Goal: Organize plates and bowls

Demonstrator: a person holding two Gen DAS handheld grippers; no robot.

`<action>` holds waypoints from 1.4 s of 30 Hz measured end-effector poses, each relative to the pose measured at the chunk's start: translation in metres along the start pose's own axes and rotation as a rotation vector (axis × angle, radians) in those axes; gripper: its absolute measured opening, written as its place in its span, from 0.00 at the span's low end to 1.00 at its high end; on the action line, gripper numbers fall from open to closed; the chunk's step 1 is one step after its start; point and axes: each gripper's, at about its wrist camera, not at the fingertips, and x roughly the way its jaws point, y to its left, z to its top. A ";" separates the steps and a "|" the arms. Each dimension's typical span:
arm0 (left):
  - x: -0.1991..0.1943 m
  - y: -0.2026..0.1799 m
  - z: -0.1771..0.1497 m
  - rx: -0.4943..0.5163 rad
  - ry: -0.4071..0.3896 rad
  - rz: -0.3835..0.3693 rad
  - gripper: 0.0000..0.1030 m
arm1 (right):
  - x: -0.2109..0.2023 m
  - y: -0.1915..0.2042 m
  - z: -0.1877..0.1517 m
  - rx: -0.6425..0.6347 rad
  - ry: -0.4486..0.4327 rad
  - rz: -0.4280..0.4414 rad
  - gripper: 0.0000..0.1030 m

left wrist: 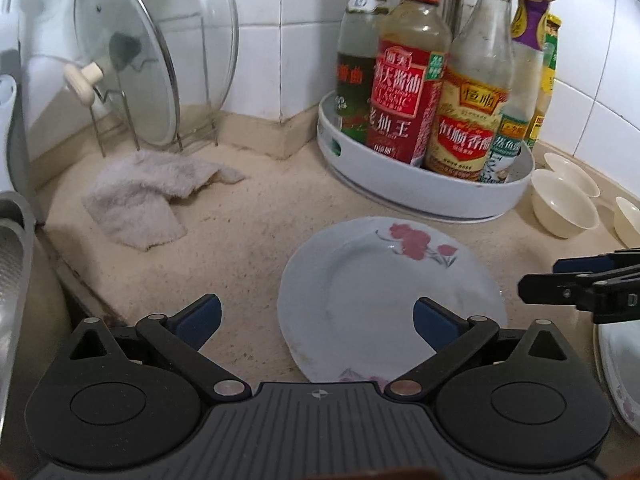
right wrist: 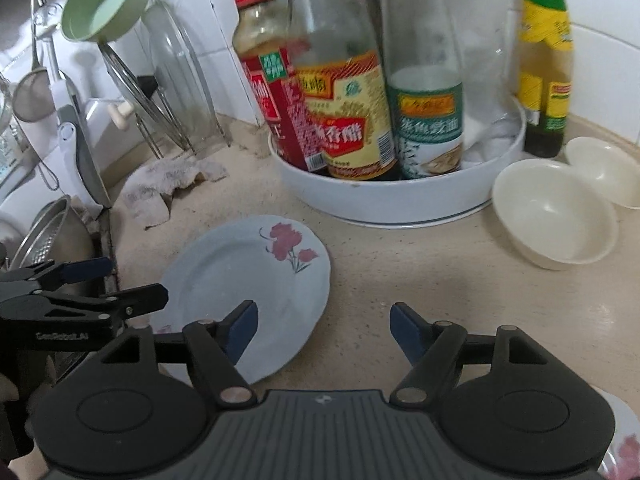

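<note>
1. Left gripper – jaws spread wide, grasping nothing; its right finger hangs over the flowered plate.
2. Right gripper – jaws released, empty; its left finger overlaps the plate's near rim.
3. Flowered plate lies flat on the counter, toward its middle, just in front of the white bottle tray.
4. Cream bowls sit on the counter's right side, beside the tray.
5. A crumpled cloth lies near the back left corner, below the lid rack.

Showing white tiled walls meeting in a corner above a speckled beige stone countertop.
</note>
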 end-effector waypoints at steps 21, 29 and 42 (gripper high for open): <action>0.044 0.007 0.010 0.048 0.067 -0.077 0.94 | 0.053 0.016 0.007 0.019 0.093 -0.022 0.69; 0.058 0.005 0.009 0.063 0.101 -0.126 0.76 | 0.057 0.020 0.007 -0.009 0.094 -0.010 0.49; 0.062 0.001 0.010 0.070 0.098 -0.126 0.80 | 0.054 0.016 0.005 0.007 0.089 -0.010 0.31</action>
